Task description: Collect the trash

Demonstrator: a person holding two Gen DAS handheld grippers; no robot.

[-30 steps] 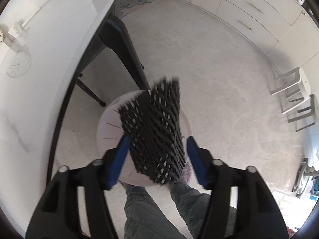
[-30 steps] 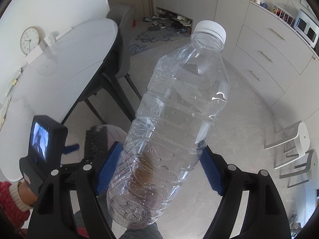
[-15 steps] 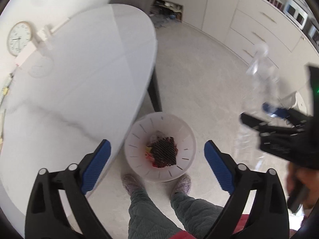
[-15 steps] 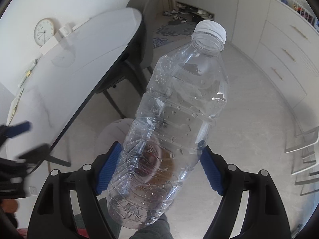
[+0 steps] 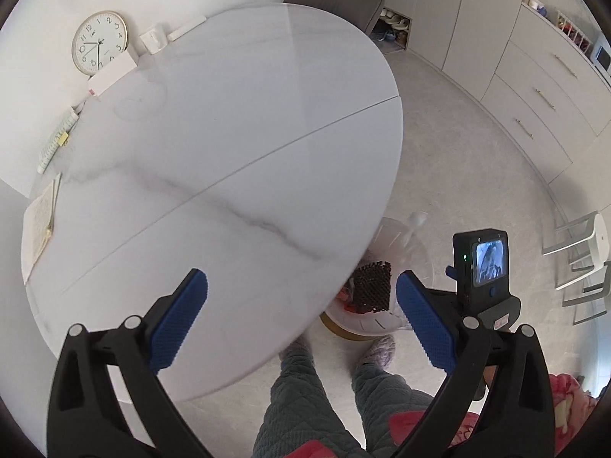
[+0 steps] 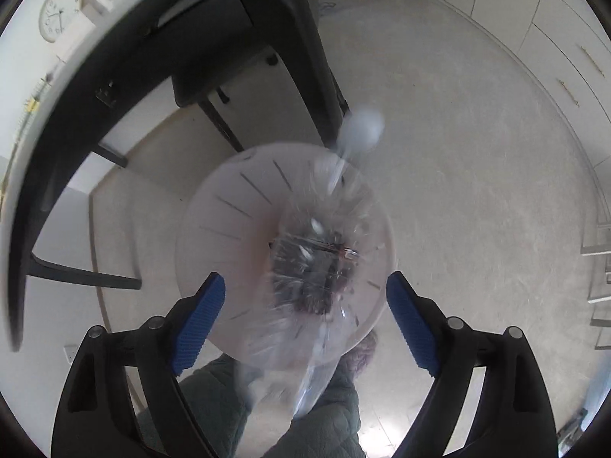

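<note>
**Bottle over the waste bin**

While the right gripper (image 6: 305,305) stands over the white bin (image 6: 229,206), its blue fingers (image 6: 198,316) are spread wide and grip nothing; the clear bottle (image 6: 324,236), motion-blurred, lies between them above the black mesh (image 6: 305,278). The left gripper (image 5: 301,313), likewise wide open and empty, hovers over the marble table (image 5: 229,133), bin (image 5: 416,252) right.

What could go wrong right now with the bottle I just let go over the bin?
The plastic bottle is blurred mid-fall below the open right claw, its cap end past the trash bin's rim; it may catch the rim and bounce onto the floor. The bin stands close to the person's feet and partly under the table edge, so a knock could tip it. The black mesh inside may prop the bottle up.
</note>
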